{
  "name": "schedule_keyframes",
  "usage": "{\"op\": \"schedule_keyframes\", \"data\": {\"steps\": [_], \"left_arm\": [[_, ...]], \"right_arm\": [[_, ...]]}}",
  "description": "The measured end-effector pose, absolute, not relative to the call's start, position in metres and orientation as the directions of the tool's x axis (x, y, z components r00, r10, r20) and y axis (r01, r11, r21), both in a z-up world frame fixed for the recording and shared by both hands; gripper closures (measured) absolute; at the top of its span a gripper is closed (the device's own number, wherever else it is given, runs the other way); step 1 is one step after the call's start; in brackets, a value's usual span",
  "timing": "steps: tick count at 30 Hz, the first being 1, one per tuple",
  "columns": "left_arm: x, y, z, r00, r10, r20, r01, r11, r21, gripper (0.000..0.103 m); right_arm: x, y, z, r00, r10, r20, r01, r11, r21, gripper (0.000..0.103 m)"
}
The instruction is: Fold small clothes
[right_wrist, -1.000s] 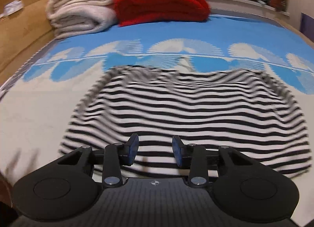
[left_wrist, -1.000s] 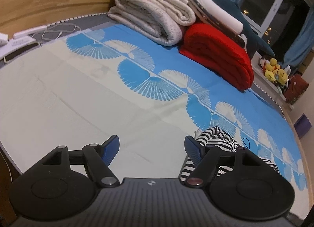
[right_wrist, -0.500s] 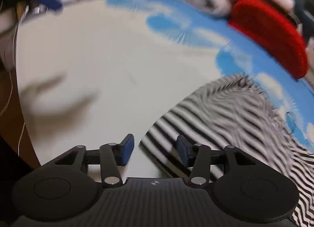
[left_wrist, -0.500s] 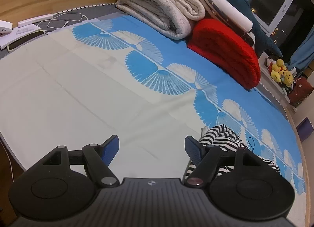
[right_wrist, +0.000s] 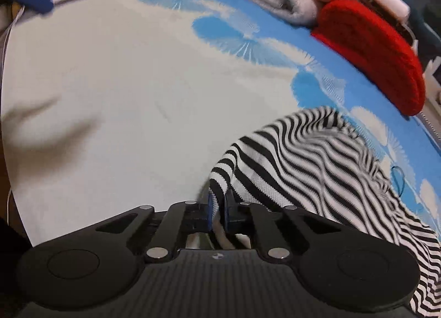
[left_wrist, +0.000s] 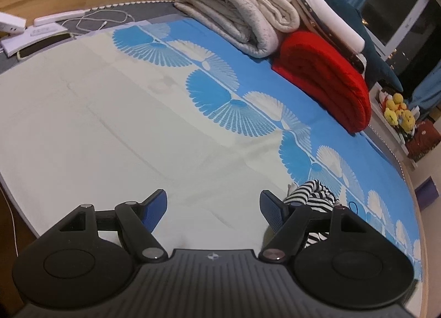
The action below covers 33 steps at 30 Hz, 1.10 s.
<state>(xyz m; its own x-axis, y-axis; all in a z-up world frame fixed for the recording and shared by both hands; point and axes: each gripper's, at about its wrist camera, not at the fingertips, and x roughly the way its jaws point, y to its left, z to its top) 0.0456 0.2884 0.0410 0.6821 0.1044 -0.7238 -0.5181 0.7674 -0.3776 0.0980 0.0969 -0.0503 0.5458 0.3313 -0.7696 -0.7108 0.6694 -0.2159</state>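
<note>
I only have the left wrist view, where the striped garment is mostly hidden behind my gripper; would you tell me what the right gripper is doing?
Observer: The right gripper is closing on an edge of the striped garment, with cloth between its pads.
Operator: Thank you; is the garment flat?
Observer: No, it rises in a hump from the pinched edge over the bedsheet.
Operator: Anything beside it?
Observer: A thin dark loop lies on the sheet at its far side.
</note>
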Motion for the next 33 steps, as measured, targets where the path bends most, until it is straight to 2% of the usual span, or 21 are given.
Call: {"op": "schedule_keyframes", "data": {"steps": [6,15,22,27,30,31,33], "left_arm": [[0.052,0.278,0.041,0.683,0.093,-0.724,-0.507,0.773,-0.38,0.024],[0.065,0.249,0.041,0.676,0.088,-0.732,-0.474,0.812,-0.34,0.024],[0.085,0.21,0.041,0.672,0.069,-0.737,-0.428,0.849,-0.311,0.024],[0.103,0.166,0.039,0.675,0.032,-0.737,-0.362,0.885,-0.293,0.024],[0.118,0.133,0.034,0.665,0.003,-0.746,-0.316,0.907,-0.278,0.024],[0.123,0.122,0.031,0.661,-0.006,-0.75,-0.3,0.914,-0.272,0.024],[0.134,0.095,0.027,0.65,-0.024,-0.76,-0.259,0.933,-0.252,0.024]], "right_arm": [[0.078,0.099,-0.024,0.592,0.378,-0.711,-0.726,0.634,-0.268,0.097],[0.108,0.064,0.008,0.577,0.423,-0.699,-0.624,0.78,-0.043,0.098],[0.134,-0.071,0.067,0.699,0.447,-0.558,-0.355,0.895,0.271,0.098],[0.114,-0.222,0.073,0.826,0.286,-0.486,-0.033,0.885,0.464,0.098],[0.093,-0.304,0.05,0.842,0.117,-0.527,0.194,0.845,0.499,0.098],[0.09,-0.326,0.038,0.817,0.064,-0.572,0.273,0.832,0.484,0.098],[0.09,-0.366,0.002,0.678,0.005,-0.735,0.442,0.796,0.413,0.097]]}}
